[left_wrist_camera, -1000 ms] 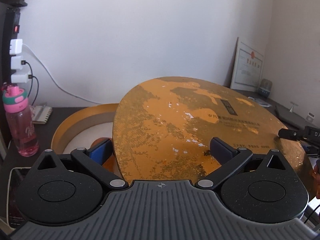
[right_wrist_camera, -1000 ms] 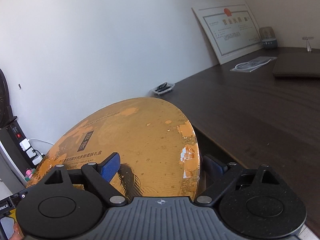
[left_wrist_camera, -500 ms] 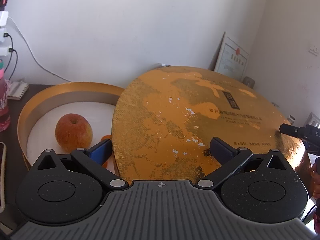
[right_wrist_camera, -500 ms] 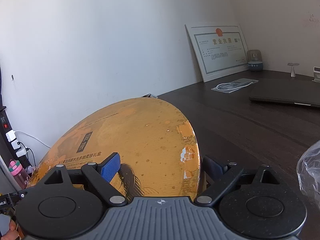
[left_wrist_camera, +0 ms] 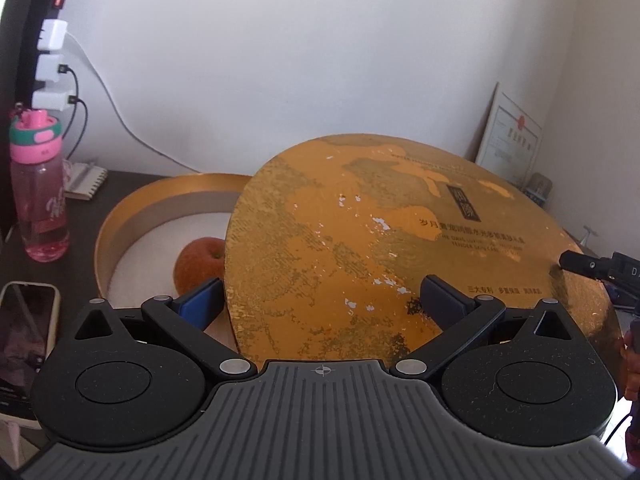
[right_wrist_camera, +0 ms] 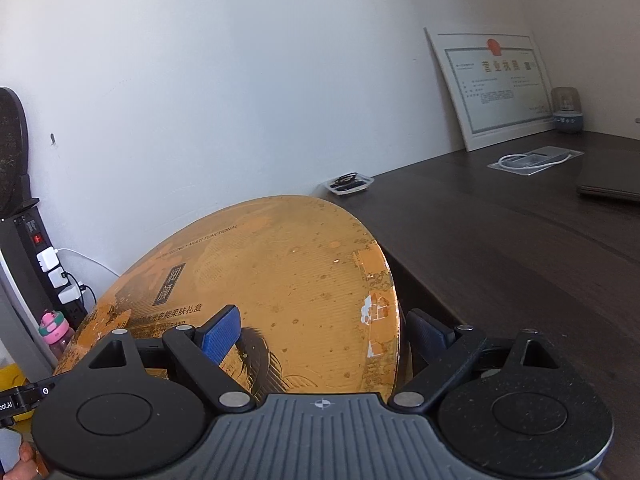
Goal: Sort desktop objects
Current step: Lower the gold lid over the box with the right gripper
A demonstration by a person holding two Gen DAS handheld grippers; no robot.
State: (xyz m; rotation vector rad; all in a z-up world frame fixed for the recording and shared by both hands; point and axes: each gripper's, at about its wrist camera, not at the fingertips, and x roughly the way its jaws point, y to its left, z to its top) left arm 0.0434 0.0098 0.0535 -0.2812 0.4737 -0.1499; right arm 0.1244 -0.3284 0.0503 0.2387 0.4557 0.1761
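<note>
Gold lid (left_wrist_camera: 400,240) sits raised and tilted between your two grippers, partly over the round gold box (left_wrist_camera: 132,216) on the dark desk (right_wrist_camera: 520,248). Your left gripper (left_wrist_camera: 320,304) straddles the lid's near-left rim, one finger (left_wrist_camera: 202,302) outside the rim, the other (left_wrist_camera: 444,304) on top; the jaws appear clamped on the lid. Your right gripper (right_wrist_camera: 320,332) grips the opposite rim the same way, its blue pad (right_wrist_camera: 222,332) lying on the lid's top. An apple (left_wrist_camera: 198,264) lies inside the box. A pink bottle (left_wrist_camera: 38,184) and a phone (left_wrist_camera: 26,344) stand left of the box.
</note>
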